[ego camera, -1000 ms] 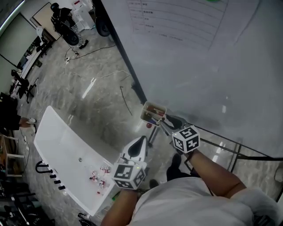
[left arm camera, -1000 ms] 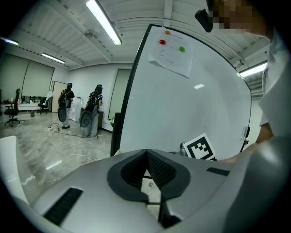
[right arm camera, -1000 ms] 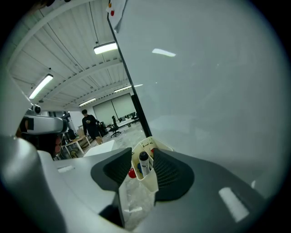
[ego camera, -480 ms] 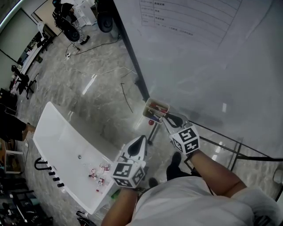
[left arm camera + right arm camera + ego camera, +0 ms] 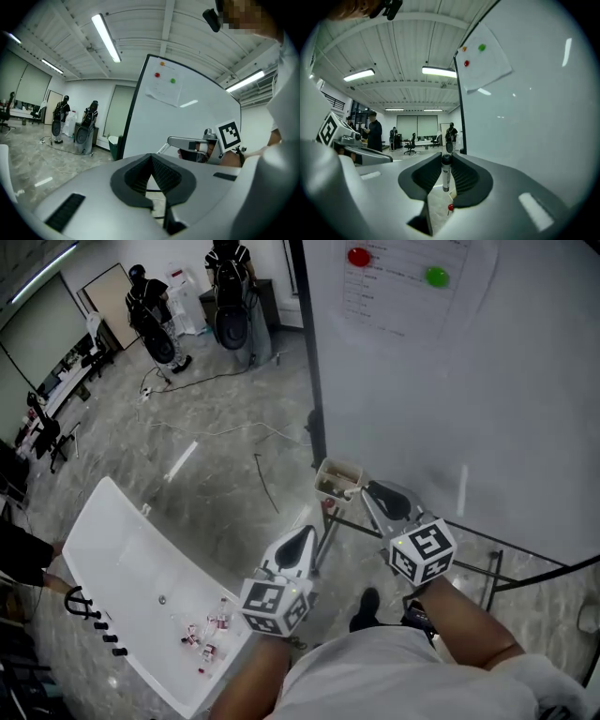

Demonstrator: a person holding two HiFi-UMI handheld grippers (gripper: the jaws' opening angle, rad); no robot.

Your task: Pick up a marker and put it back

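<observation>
Right gripper clamped on a marker, jaws just drawn in from wide to partway closed, ribbed pads pressing the barrel from both sides. Marker upright across the jaws near the fingertips, dark cap on top, white barrel hanging below. Small red ball in sight underneath, apart from the marker.

From the head view, right gripper held level in front of the whiteboard, its tips just beside a small open box fixed at the board's lower edge. Marker too small to make out from up there.

Left gripper with jaws together, tips meeting, nothing between them. Seen from above, lower than and to the left of the right gripper, near the box but touching nothing.

High on the whiteboard, a sheet pinned by a red magnet and a green magnet. Off to the left, a white table with a few small red-and-white bits scattered near its end.
</observation>
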